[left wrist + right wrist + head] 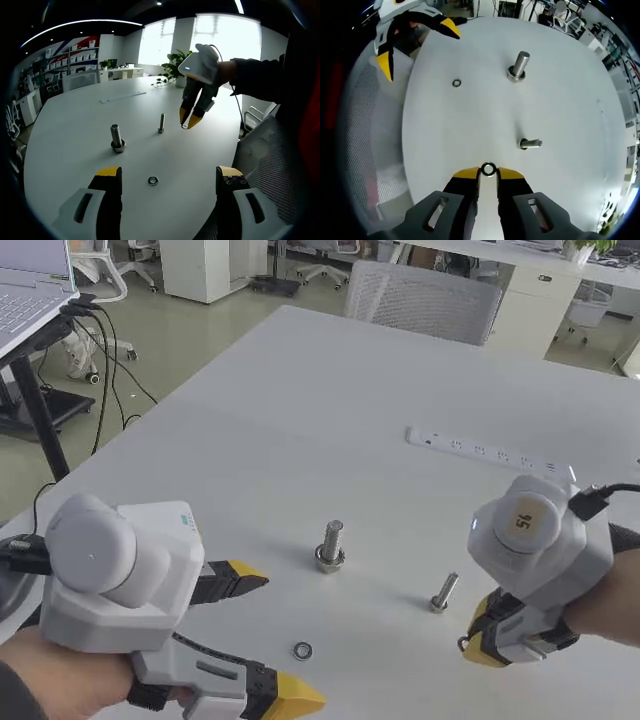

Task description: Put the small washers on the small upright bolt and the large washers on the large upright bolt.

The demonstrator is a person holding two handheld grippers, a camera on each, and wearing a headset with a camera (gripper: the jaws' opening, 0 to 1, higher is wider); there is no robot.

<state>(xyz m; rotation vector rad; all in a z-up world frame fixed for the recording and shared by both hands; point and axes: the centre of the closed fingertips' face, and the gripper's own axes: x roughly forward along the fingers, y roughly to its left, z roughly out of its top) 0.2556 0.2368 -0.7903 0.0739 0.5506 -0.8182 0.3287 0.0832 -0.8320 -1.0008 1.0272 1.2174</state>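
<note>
On the white table [300,420] the large bolt [331,545] stands upright near the middle. To its right stands the thinner small bolt [444,592]. A loose washer [302,650] lies flat in front of the large bolt, between the wide-apart yellow tips of my open left gripper [272,640]. In the left gripper view that washer [153,180] sits just ahead of the jaws. My right gripper [488,173] is shut on a second washer [488,163], held above the table near the small bolt [530,144]. From the left gripper view, the right gripper [190,120] hangs in the air.
A white power strip [490,453] lies at the table's back right. Behind the far edge stands a mesh chair [425,300]. A laptop [30,290] on a stand with hanging cables [110,360] is at the left. The near table edge runs under both hands.
</note>
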